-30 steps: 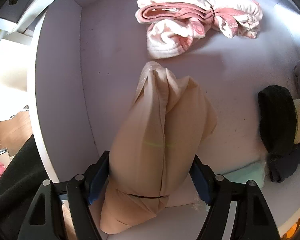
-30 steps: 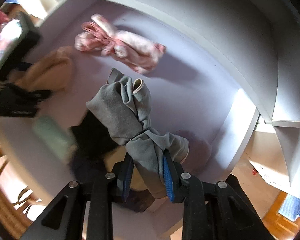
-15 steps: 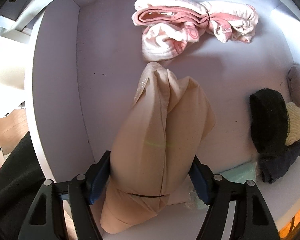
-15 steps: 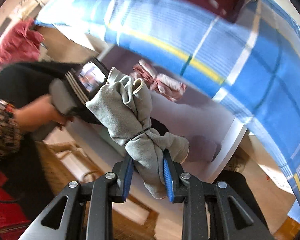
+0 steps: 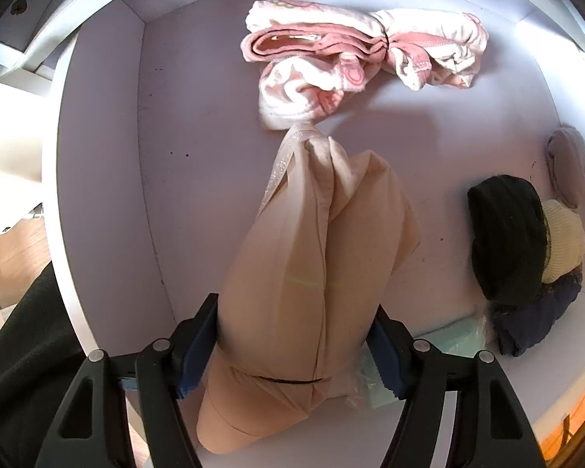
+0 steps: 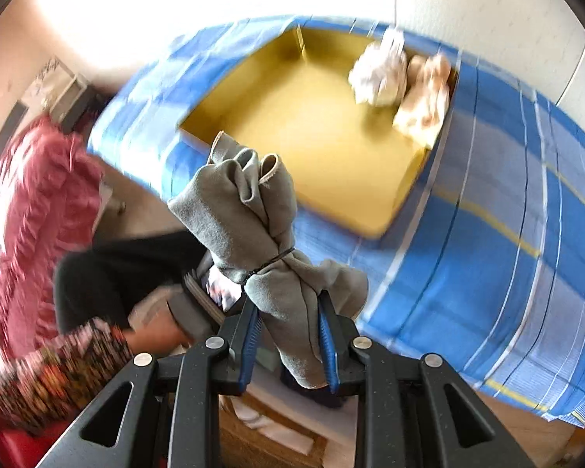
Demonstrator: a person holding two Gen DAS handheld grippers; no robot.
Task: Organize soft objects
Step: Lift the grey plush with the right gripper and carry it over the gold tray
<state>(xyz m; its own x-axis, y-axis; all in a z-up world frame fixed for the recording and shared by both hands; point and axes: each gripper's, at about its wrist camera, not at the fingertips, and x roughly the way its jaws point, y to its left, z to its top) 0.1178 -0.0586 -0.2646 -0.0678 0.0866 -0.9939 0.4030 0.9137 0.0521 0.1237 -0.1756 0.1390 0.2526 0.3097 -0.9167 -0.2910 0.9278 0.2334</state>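
My left gripper (image 5: pixel 292 345) is shut on a beige cloth bundle (image 5: pixel 316 257) tied with a black band, held inside a white shelf compartment (image 5: pixel 199 163). A pink and white bundle (image 5: pixel 355 58) lies at the back of the shelf. A black, cream and navy pile (image 5: pixel 522 257) lies at the right. My right gripper (image 6: pixel 288 345) is shut on a grey cloth bundle (image 6: pixel 249 210) tied with a black band, held up in the air in front of a yellow cardboard box (image 6: pixel 312 132). The box holds a white bundle (image 6: pixel 378 70) and a peach bundle (image 6: pixel 425 97) in its far corner.
The box sits on a blue checked cloth (image 6: pixel 487 234). A pale grey item (image 5: pixel 565 160) lies at the shelf's right wall and a mint item (image 5: pixel 456 335) at its front. A person's arm in a black sleeve (image 6: pixel 113 273) and a red fabric (image 6: pixel 35 210) are at left.
My right gripper has swung out of the shelf with the grey bundle and now faces the yellow box. My left gripper has pushed slightly deeper into the shelf with the beige bundle.
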